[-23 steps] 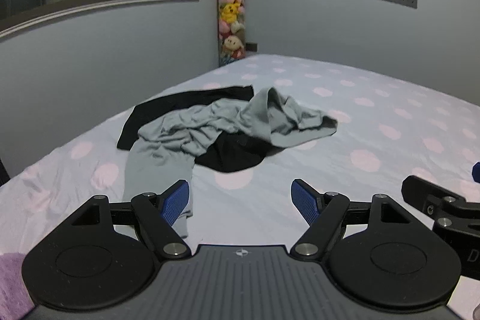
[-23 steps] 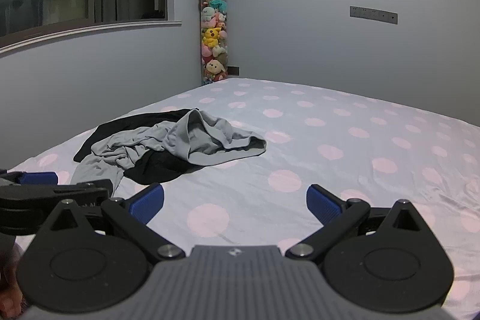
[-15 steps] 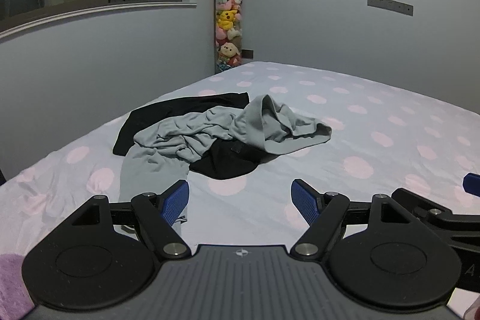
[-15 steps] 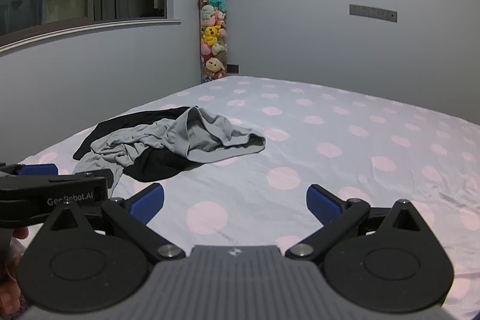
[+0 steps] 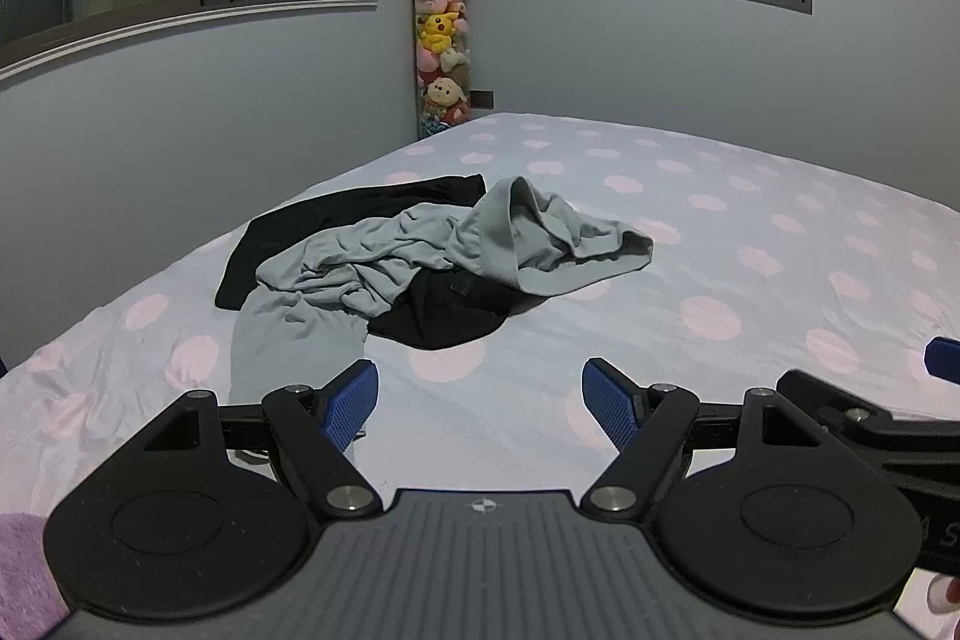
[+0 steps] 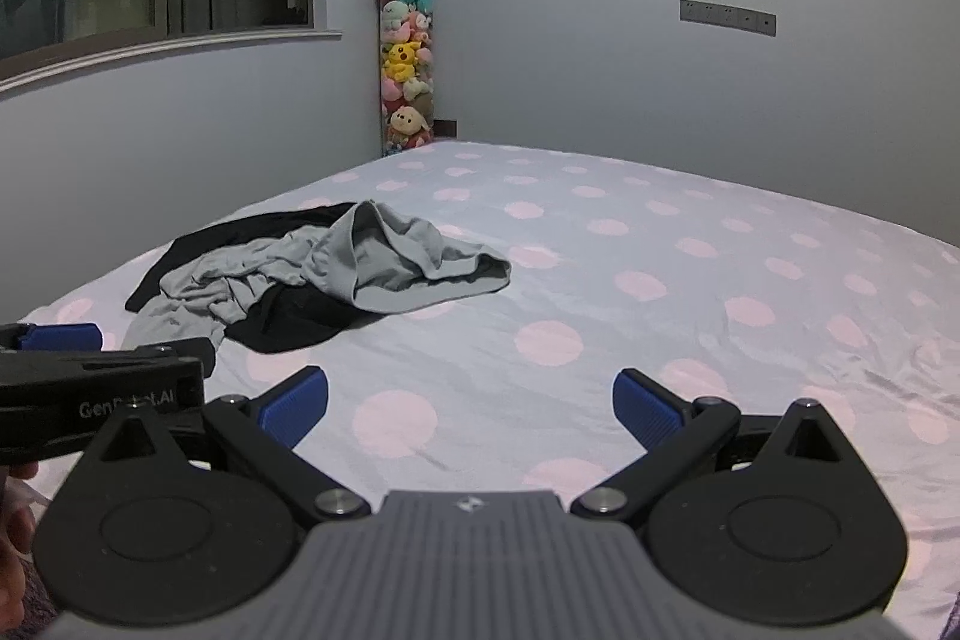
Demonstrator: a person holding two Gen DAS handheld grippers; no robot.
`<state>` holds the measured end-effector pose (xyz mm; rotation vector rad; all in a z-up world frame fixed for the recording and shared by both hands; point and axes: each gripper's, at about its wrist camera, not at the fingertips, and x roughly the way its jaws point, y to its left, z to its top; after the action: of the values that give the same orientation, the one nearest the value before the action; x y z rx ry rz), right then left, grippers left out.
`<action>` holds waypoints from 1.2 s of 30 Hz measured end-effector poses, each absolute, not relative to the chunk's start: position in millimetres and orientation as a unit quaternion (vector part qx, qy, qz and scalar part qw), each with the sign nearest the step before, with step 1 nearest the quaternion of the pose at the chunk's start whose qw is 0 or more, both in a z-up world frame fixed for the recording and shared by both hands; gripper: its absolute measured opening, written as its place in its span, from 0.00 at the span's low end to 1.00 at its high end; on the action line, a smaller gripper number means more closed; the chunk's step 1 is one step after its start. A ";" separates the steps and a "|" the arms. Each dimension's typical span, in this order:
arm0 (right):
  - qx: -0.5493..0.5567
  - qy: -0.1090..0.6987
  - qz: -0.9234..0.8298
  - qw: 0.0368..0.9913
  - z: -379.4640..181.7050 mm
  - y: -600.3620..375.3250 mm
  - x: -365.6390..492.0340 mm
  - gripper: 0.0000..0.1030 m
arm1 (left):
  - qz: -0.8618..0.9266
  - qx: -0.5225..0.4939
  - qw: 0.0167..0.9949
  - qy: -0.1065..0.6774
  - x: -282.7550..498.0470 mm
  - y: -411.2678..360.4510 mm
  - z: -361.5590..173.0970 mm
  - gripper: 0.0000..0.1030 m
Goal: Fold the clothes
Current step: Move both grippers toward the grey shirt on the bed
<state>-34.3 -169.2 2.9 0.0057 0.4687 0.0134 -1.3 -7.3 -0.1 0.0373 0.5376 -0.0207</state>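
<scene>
Left gripper (image 5: 480,400): jaws wide apart, nothing betw. blue pads, low over bed (image 5: 750,220). Right gripper (image 6: 471,400): jaws spread fully, empty, likewise above bed. Crumpled grey garment (image 5: 498,238) at 12 o'clock in left view, 11 o'clock in right view, draped over black garment (image 5: 444,310); both well apart from pads. Grey leg trailing toward left pad at 10 o'clock. Tube of plush toys (image 5: 441,40) in far corner, panda on top.
</scene>
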 end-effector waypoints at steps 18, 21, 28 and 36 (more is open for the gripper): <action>0.013 0.241 0.009 0.970 0.9 -171.3 -34.7 0.99 | -0.009 0.016 0.958 0.285 2.5 -6.1 -1.6 0.72; 0.008 0.241 0.008 0.970 0.9 -170.4 -34.3 0.99 | -0.009 0.018 0.958 0.287 3.3 -5.3 -2.0 0.72; 0.002 0.243 0.010 0.970 -1.2 -168.5 -33.7 0.99 | -0.007 0.016 0.955 0.295 5.1 -4.8 -3.6 0.72; 0.002 0.244 0.009 0.970 -2.3 -168.0 -33.3 0.99 | -0.009 0.013 0.953 0.303 7.0 -4.7 -5.7 0.72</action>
<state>-33.3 -168.0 -2.3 0.0040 0.4923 0.0185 7.0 -4.7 -5.7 0.0270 0.6161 -0.0178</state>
